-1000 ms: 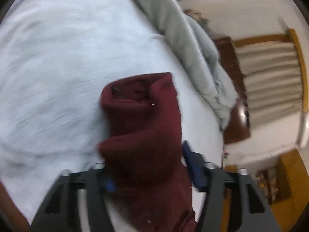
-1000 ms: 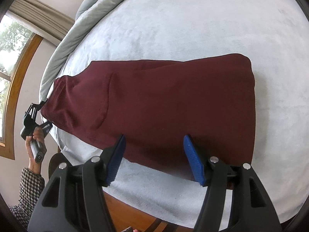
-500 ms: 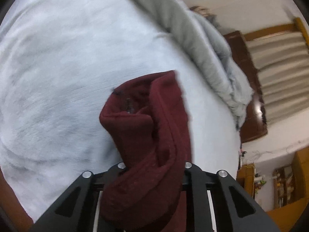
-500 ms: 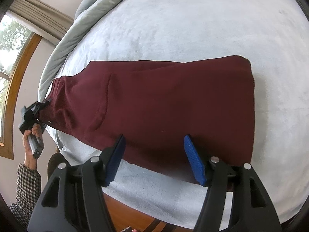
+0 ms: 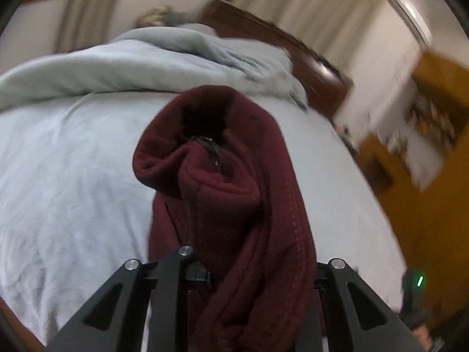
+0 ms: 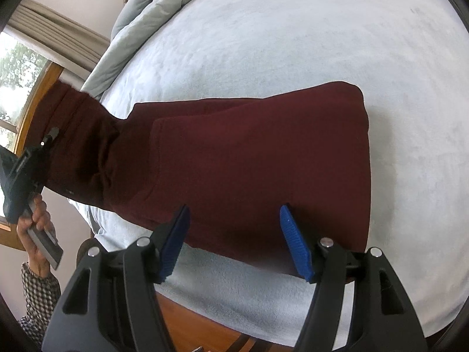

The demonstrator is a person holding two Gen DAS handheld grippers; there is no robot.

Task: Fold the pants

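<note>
My left tongs (image 5: 252, 275) are clamped on the maroon pants (image 6: 249, 158) — bunched cloth fills the gap btwn the arms & spills fwd over them; in the left wrist view the cuff end humps up into a rolled tube w/ a dark opening at its far end. The jaws have just been closing, w/ that cloth btwn them. From the right wrist view the same tongs (image 6: 44, 143) show at the pants' left end, gripped by my hand (image 6: 35, 223) w/ a checked sleeve (image 6: 38, 293) below it; that end of the pants is raised off the bed (image 6: 293, 29) & hangs dark against the window frame (image 6: 32, 99).

My right tongs (image 6: 234, 234) stand apart, blue pads (image 6: 293, 243) wide, holding nothing. They sit over the near edge of the pants, toward the pants' right end, pads just above or at the cloth — can't tell if touching.

Rest of the pants lie flat on the pale bed cover, folded lengthwise, right end squared off. Beyond the pants' far edge a grey duvet (image 6: 152, 8) is heaped along the bed. Near side of the pants: strip of bed cover, then brown wood. Behind the duvet, in the left wrist view, a dark headboard (image 5: 293, 55) & curtains; that view is motion-blurred.
</note>
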